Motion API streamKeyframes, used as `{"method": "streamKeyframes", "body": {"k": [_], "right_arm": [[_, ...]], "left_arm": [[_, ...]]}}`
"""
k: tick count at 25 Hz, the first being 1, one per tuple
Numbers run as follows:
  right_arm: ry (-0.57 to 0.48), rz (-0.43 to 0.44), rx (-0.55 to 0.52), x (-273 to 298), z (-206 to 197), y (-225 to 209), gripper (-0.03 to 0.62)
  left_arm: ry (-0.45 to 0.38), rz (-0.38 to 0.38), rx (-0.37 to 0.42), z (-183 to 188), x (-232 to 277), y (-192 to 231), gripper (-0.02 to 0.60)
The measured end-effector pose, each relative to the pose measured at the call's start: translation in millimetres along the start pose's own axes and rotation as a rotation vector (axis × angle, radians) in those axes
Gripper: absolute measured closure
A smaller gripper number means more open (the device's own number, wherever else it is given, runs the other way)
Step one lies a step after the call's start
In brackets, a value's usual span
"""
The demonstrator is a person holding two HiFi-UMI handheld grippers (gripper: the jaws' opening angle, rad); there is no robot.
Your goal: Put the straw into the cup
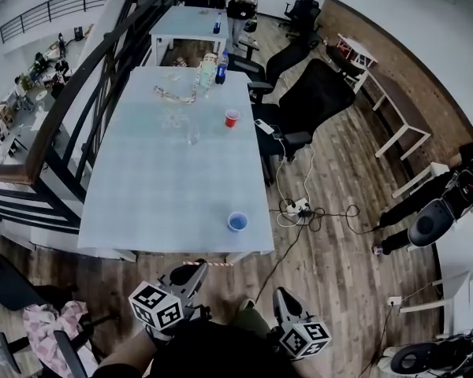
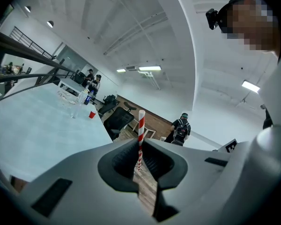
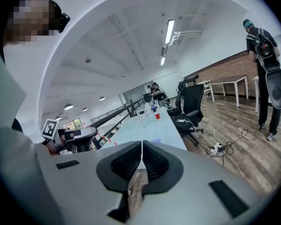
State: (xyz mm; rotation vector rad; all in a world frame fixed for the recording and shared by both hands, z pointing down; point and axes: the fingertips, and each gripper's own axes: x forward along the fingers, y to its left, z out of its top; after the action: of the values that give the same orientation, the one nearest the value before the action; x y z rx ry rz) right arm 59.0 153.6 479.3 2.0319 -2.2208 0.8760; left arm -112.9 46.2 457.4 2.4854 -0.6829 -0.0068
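A red-and-white striped straw (image 2: 141,125) stands upright between the jaws of my left gripper (image 2: 140,144), which is shut on it. In the head view that left gripper (image 1: 195,270) hovers just off the near edge of the long pale table (image 1: 165,187), and the straw (image 1: 195,263) shows at its tip. A small blue cup (image 1: 237,221) stands on the table near the front right corner, ahead and right of the straw. My right gripper (image 1: 282,298) is low beside it, off the table, jaws shut and empty (image 3: 142,146). The blue cup (image 3: 157,140) peeks just above them.
A red cup (image 1: 232,117) stands mid-table at the right edge, with glasses and bottles (image 1: 209,69) at the far end. Black office chairs (image 1: 311,101) line the table's right side. A power strip and cables (image 1: 299,208) lie on the floor. A railing (image 1: 79,109) runs along the left.
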Motion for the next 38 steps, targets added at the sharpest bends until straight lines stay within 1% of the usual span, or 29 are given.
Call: {"method": "streamKeyframes", "body": {"k": [3, 7, 12, 16, 22, 26, 33, 38], "right_arm": [[0.003, -0.012, 0.019, 1.6, 2.2, -2.5, 0.562], [0.024, 0.012, -0.013, 11.3, 3.9, 1.9, 0.562], [0.046, 0.059, -0.035, 34.9, 9.9, 6.3, 0.562], [0.062, 0.122, -0.047, 52.5, 13.1, 14.4, 0.562], [0.068, 0.173, -0.030, 84.4, 26.4, 6.5, 0.562], [0.075, 0.195, -0.028, 100.6, 38.7, -6.6, 0.562], [0.089, 0.173, 0.022, 121.5, 53.9, -47.8, 0.562], [0.087, 0.174, 0.042, 137.7, 67.7, -68.1, 0.562]], "left_arm": [[0.012, -0.011, -0.009, -0.6, 4.6, 1.6, 0.543], [0.009, -0.002, -0.019, -0.7, 4.0, 9.3, 0.543], [-0.018, 0.047, -0.028, 5.2, 0.4, 24.4, 0.543], [-0.032, 0.087, -0.022, 10.1, -5.2, 29.1, 0.543], [-0.064, 0.159, -0.022, 19.8, -0.9, 44.6, 0.543], [-0.057, 0.170, -0.014, 26.4, 21.9, 48.4, 0.543], [-0.026, 0.162, -0.003, 32.1, 76.1, 53.9, 0.543], [0.000, 0.164, 0.009, 36.0, 106.5, 60.2, 0.543]]}}
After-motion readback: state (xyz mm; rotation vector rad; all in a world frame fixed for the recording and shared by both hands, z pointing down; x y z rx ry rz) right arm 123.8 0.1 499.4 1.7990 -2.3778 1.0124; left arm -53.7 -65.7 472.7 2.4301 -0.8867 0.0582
